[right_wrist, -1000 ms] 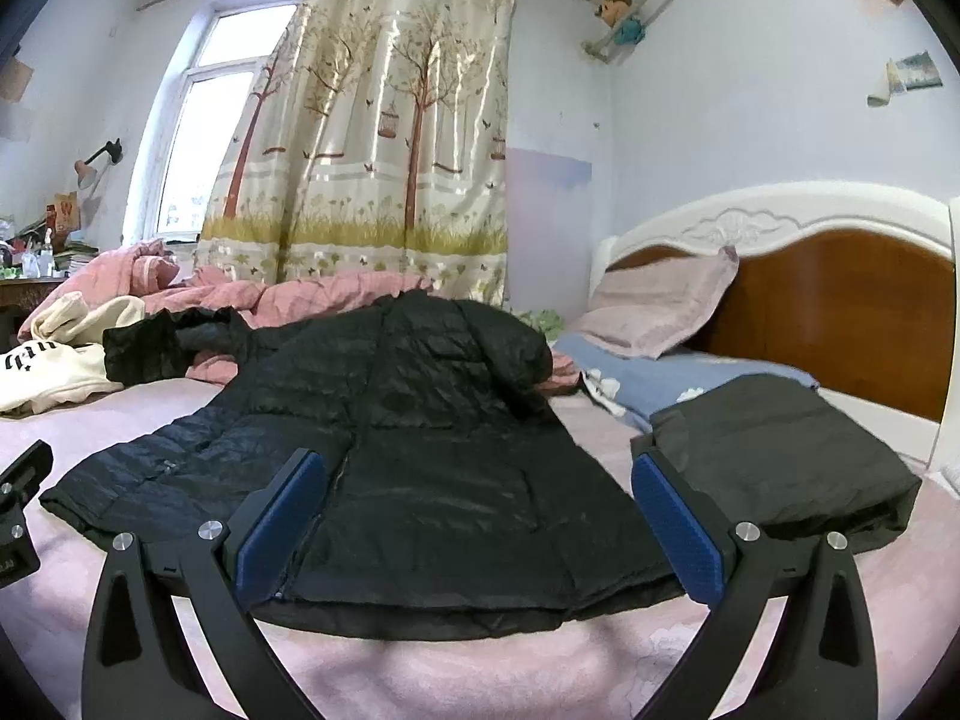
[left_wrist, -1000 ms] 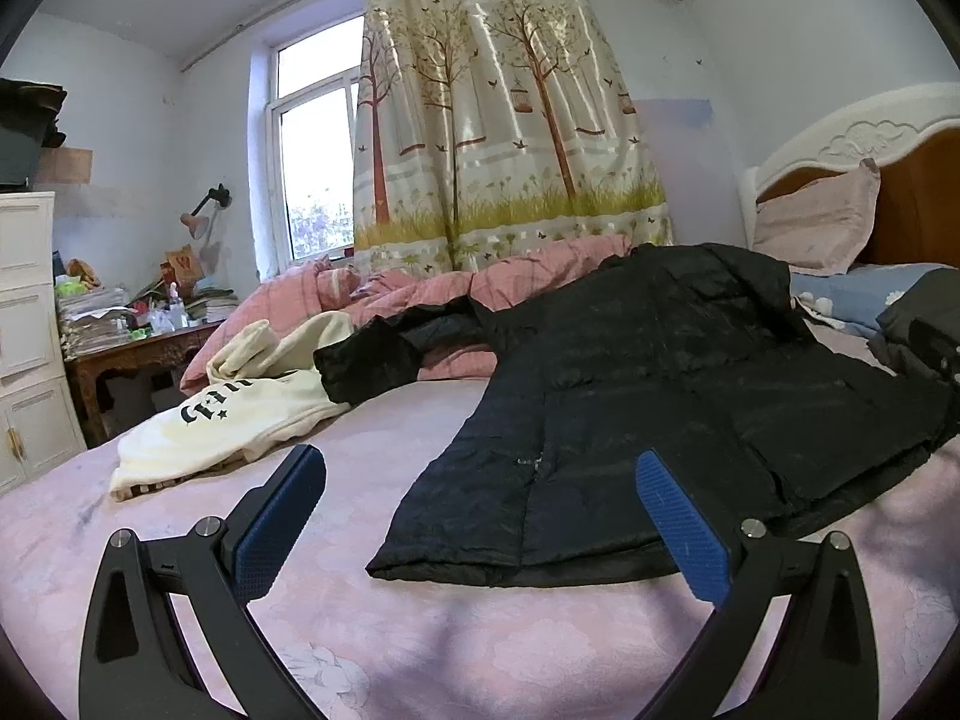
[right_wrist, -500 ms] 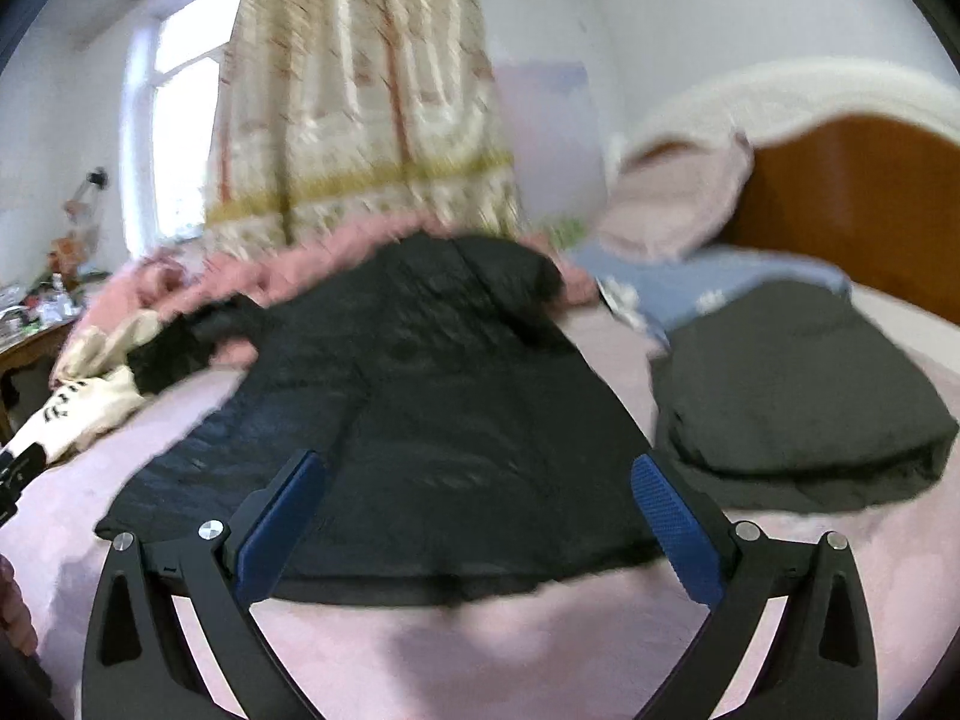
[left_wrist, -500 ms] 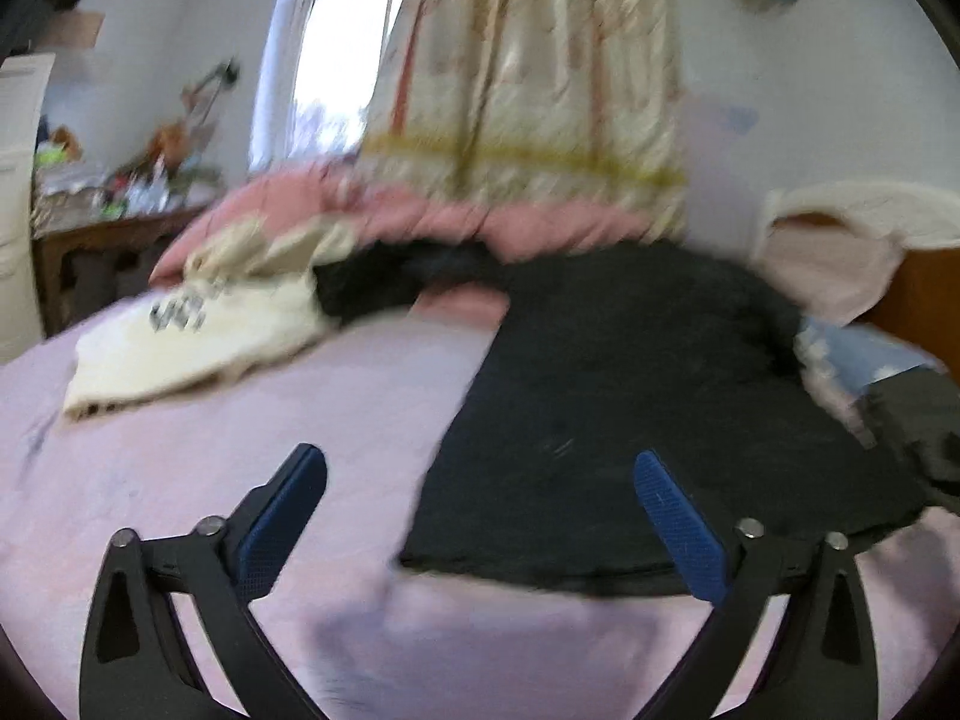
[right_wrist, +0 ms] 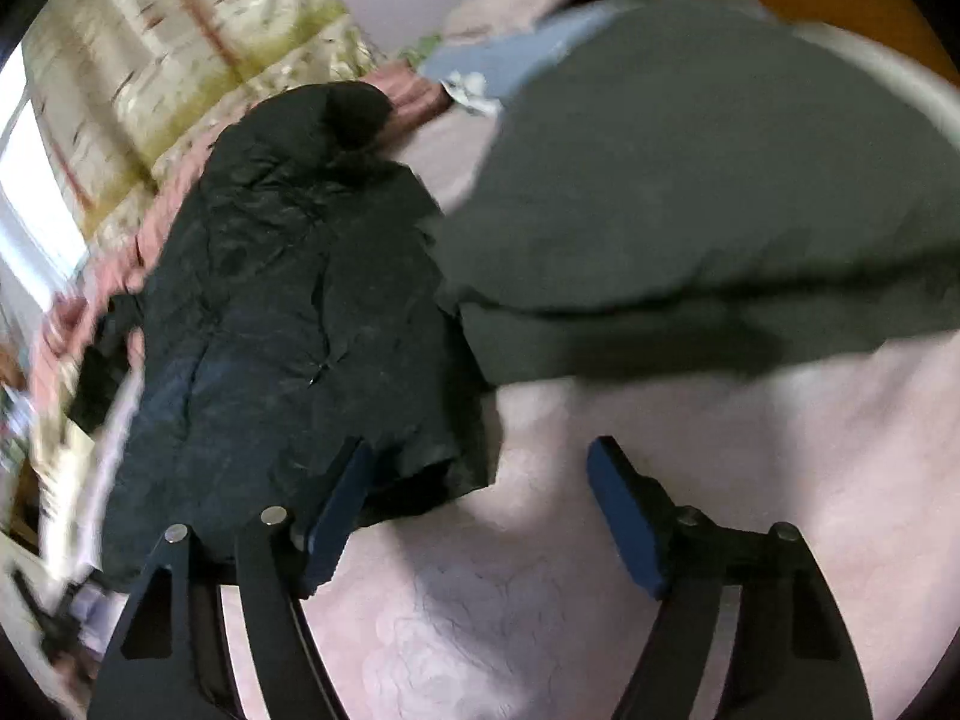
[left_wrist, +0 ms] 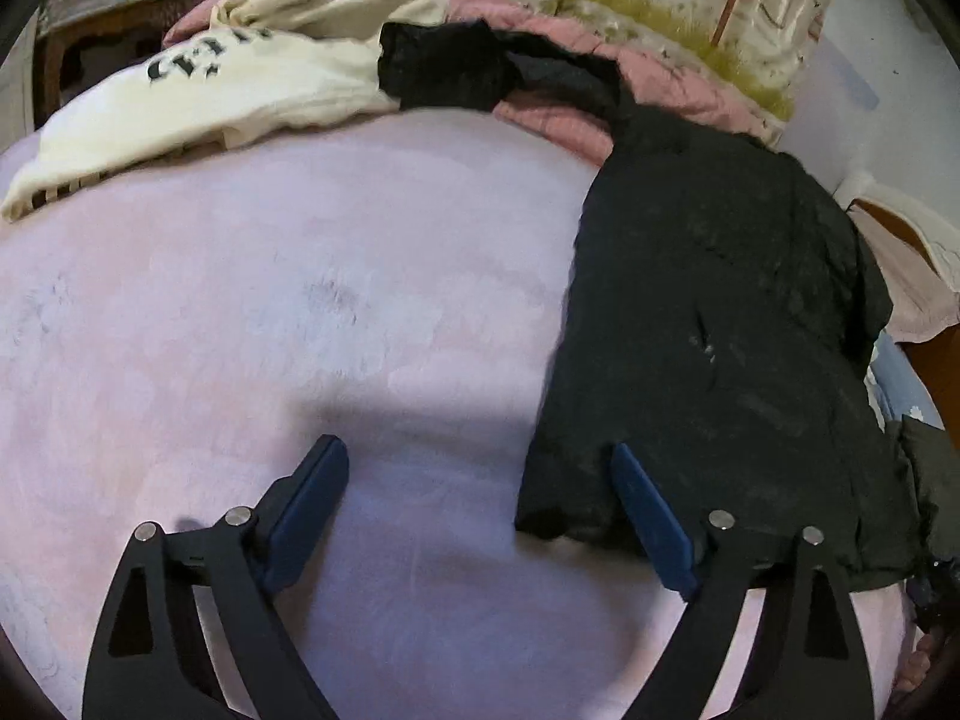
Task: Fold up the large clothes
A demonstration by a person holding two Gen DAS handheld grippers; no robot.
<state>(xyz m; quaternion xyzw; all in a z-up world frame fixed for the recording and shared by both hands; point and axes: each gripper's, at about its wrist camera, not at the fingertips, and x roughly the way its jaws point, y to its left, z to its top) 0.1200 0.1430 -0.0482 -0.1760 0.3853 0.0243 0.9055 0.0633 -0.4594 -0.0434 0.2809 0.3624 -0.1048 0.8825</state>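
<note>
On the near side of the pink bedspread (left_wrist: 300,300) lies the black jacket (left_wrist: 720,330), spread flat with its hem toward us and one sleeve trailing far left over the cream sweatshirt (left_wrist: 198,96). We hold the left gripper (left_wrist: 474,486) at the hem's left corner and the right gripper (right_wrist: 480,480) at its right corner; both stand spread with nothing pinched. The right one's jaws have just been closing, with only a bit of hem edge between them, and the left's narrowed a moment sooner. We judge the risk to be a shallow bite: each corner sits against one finger, not centred, so closing now may catch only the top layer or the bedspread beneath. The slick shell may also slip out on lifting. The folded grey garment (right_wrist: 690,180) touching the jacket's right edge could be dragged along.
</note>
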